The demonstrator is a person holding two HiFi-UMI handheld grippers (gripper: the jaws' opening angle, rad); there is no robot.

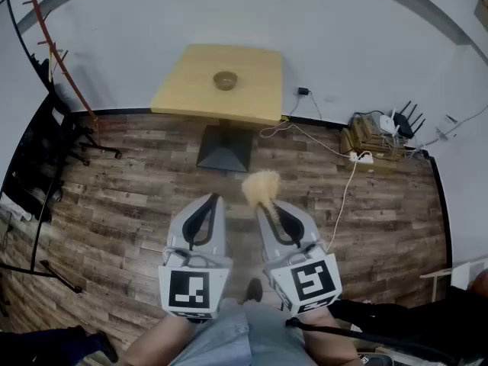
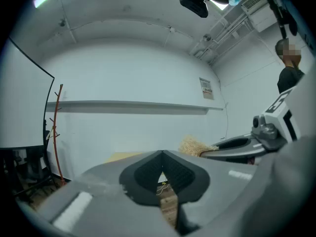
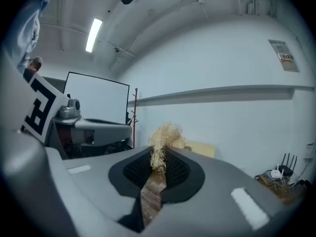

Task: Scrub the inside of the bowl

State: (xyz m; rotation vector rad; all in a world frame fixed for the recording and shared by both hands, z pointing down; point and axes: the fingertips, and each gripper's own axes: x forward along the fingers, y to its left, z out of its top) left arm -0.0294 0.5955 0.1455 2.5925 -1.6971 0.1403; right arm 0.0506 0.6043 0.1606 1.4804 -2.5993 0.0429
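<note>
A small brown bowl [image 1: 225, 80] stands on a light wooden square table [image 1: 191, 90] far ahead across the wooden floor. Both grippers hover low near the person's legs, well short of the table. My right gripper [image 1: 265, 203] is shut on a tuft of straw-coloured scrubber [image 1: 261, 185]; in the right gripper view the scrubber [image 3: 165, 138] sticks out from between the pads [image 3: 181, 171]. My left gripper [image 1: 216, 198] is shut with nothing in it, its jaws meeting at a tip [image 2: 162, 155]. The left gripper view shows the scrubber [image 2: 195, 145] to its right.
The table stands on a dark pedestal base [image 1: 225, 149] against a white wall. A red coat stand [image 1: 65, 75] and a black frame [image 1: 30, 174] are at the left. Cables, a power strip [image 1: 360, 157] and a router [image 1: 400, 122] lie at the right.
</note>
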